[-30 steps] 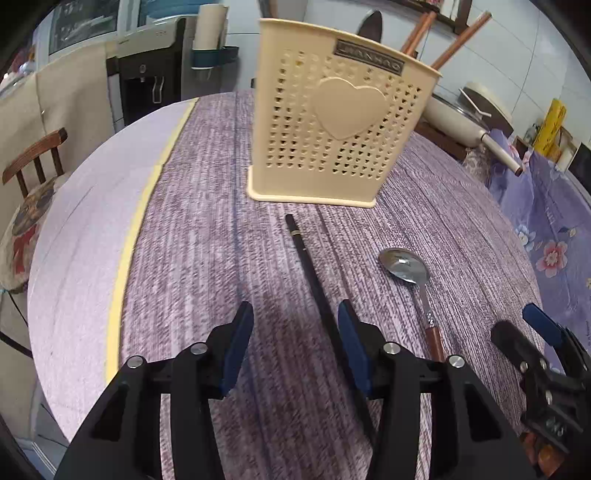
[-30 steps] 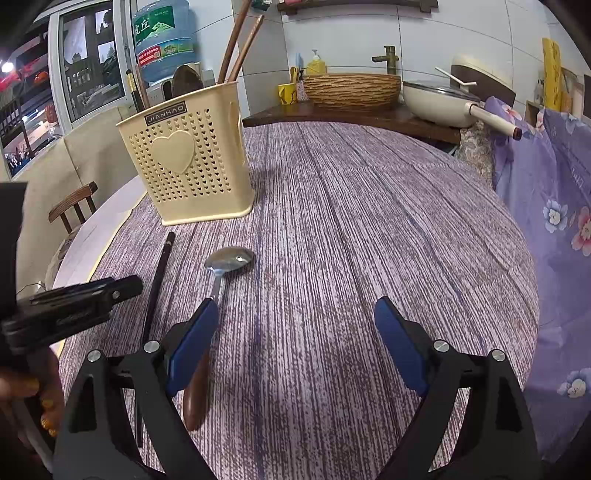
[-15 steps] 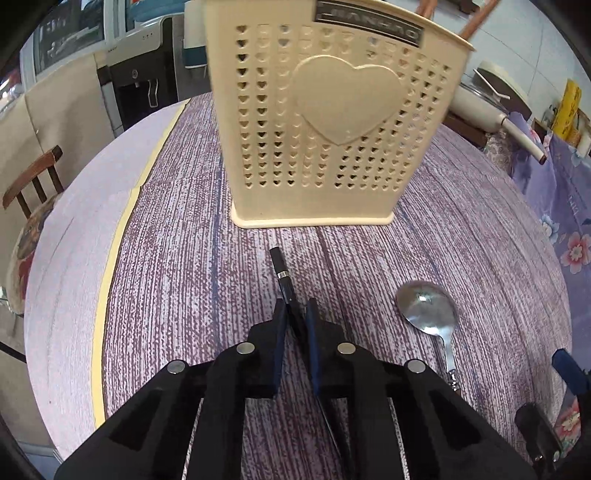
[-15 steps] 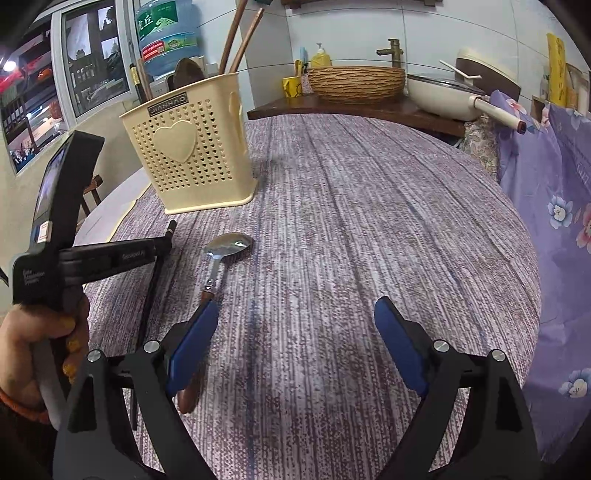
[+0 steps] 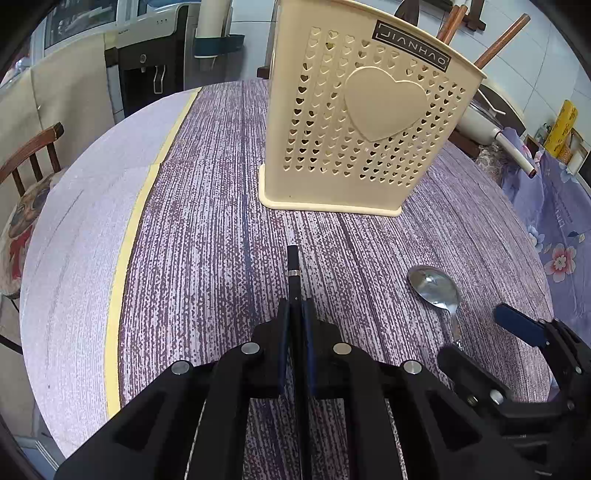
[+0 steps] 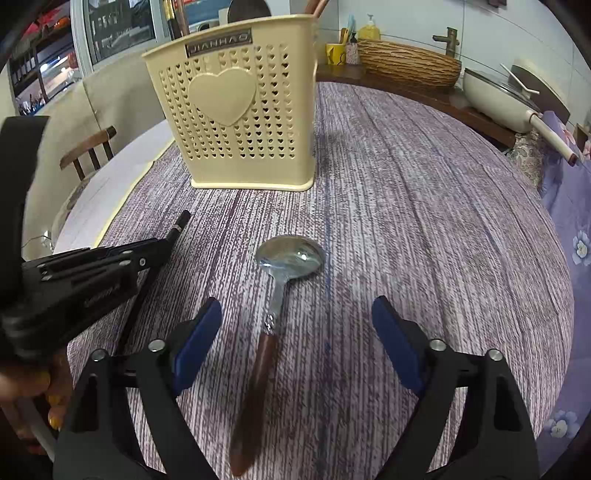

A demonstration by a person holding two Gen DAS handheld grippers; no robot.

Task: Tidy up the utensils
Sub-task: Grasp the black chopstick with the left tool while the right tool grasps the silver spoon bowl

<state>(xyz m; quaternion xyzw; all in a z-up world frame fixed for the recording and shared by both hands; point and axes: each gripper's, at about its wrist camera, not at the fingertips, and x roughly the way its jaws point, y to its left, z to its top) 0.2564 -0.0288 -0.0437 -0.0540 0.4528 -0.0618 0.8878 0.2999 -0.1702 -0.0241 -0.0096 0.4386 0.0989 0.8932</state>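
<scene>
Two grippers: left gripper (image 5: 295,314) clamped on chopstick (image 5: 293,269), right gripper (image 6: 295,332) wide apart, closing, astride spoon (image 6: 284,266), holder (image 6: 236,110) ahead.

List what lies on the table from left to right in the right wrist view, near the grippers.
left gripper shut on the black chopstick → spoon between the open pads of the right gripper

wooden chair (image 5: 31,147), white tiled wall (image 6: 498,22), window (image 6: 118,26), water dispenser (image 5: 147,66)
</scene>
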